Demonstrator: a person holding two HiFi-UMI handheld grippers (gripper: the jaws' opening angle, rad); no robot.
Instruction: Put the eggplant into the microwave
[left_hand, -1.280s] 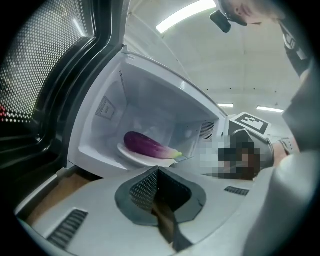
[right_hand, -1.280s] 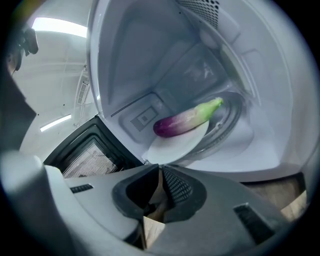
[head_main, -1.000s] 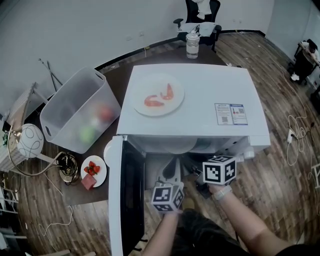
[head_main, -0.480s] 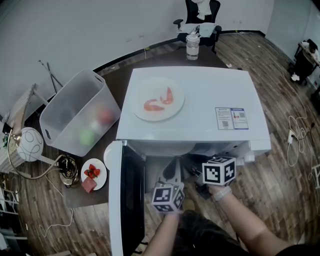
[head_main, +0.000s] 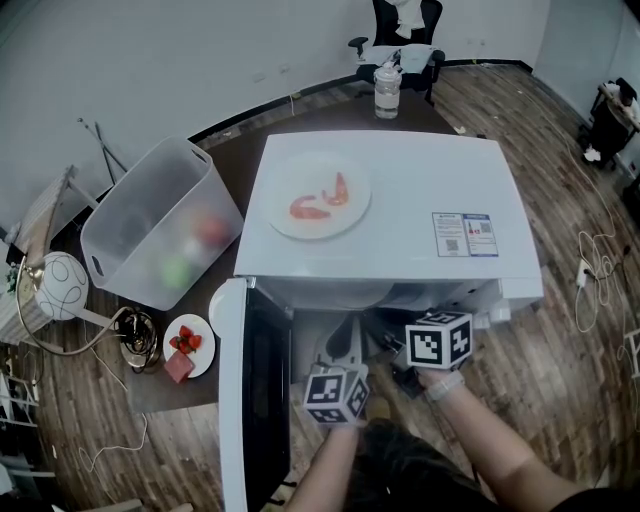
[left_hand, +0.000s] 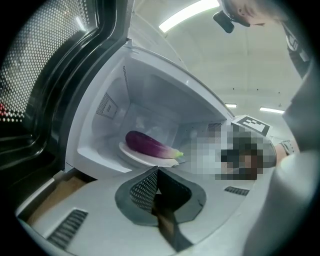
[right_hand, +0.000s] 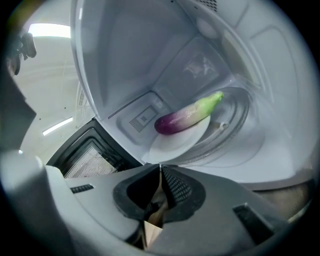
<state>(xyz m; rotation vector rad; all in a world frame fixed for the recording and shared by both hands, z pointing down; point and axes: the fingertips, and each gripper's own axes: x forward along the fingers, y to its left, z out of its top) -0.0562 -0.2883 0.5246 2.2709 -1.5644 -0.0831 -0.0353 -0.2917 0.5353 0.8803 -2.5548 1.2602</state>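
Observation:
The purple eggplant (left_hand: 147, 144) (right_hand: 187, 117) with its green stem end lies on a white plate (left_hand: 134, 156) (right_hand: 175, 141) inside the white microwave (head_main: 400, 200). The plate rests on the glass turntable (right_hand: 239, 122). The microwave door (head_main: 245, 400) stands swung open at the left. Both grippers sit just outside the opening and point in at the eggplant, clear of it. My left gripper (left_hand: 157, 171) is shut with nothing in it. My right gripper (right_hand: 160, 166) has just been closing; its tips now meet and nothing is between them.
On top of the microwave sits a plate with shrimps (head_main: 320, 195). Left of it are a clear plastic bin (head_main: 160, 222) holding produce and a small plate of strawberries (head_main: 187, 343). A water bottle (head_main: 386, 90) and an office chair (head_main: 400, 40) stand behind.

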